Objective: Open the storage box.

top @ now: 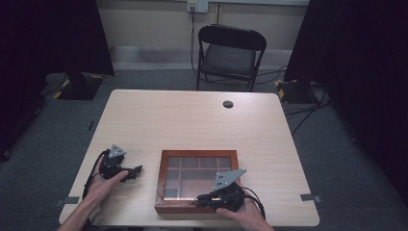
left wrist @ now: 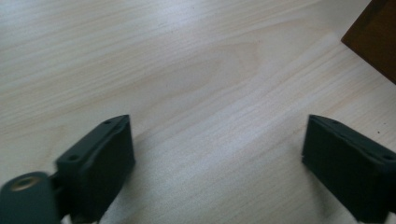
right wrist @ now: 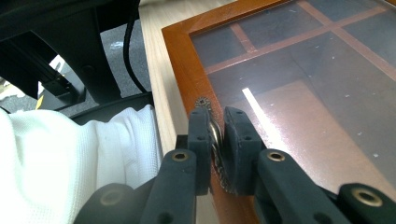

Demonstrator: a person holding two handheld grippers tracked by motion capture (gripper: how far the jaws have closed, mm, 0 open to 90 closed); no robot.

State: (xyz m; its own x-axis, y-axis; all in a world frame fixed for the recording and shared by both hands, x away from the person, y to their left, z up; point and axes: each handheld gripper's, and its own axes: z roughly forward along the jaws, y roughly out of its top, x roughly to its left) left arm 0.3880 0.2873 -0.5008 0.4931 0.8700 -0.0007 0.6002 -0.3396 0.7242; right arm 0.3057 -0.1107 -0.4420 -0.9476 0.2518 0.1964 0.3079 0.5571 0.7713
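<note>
**Latch pinched at the near edge of the box**

Right gripper had its jaws closed on the small metal latch on the near rim of the glass-lidded wooden box. Left gripper rested wide open and empty on the table, left of the box.

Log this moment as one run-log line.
right claw: shut on metal latch at wooden box front edge | left claw: open, over bare table | lid: closed
</note>
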